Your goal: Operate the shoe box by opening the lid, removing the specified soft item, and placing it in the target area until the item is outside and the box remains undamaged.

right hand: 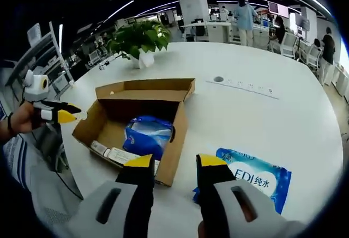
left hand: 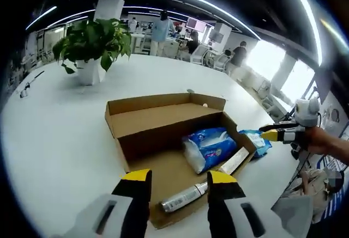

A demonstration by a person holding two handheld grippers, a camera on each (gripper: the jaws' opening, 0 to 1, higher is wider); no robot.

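Note:
The brown shoe box (left hand: 143,122) lies on the white table with its lid (left hand: 163,103) folded back. Inside are a soft blue-and-white pack (left hand: 209,148), a white carton (left hand: 234,160) and a silver spray can (left hand: 182,197). My left gripper (left hand: 179,178) hovers open over the box's near end, with the can below the gap. A blue wipes pack (right hand: 256,179) lies on the table outside the box (right hand: 177,134). My right gripper (right hand: 175,162) is open above the table, between the box wall and the wipes pack. The blue pack (right hand: 147,134) sits in the box ahead of it.
A potted plant (left hand: 92,42) stands on the table (left hand: 60,134) behind the box. The right gripper (left hand: 279,135) reaches in from a hand beside the wipes pack (left hand: 257,141). The left gripper (right hand: 60,115) shows at the box's far end. People and desks stand far behind.

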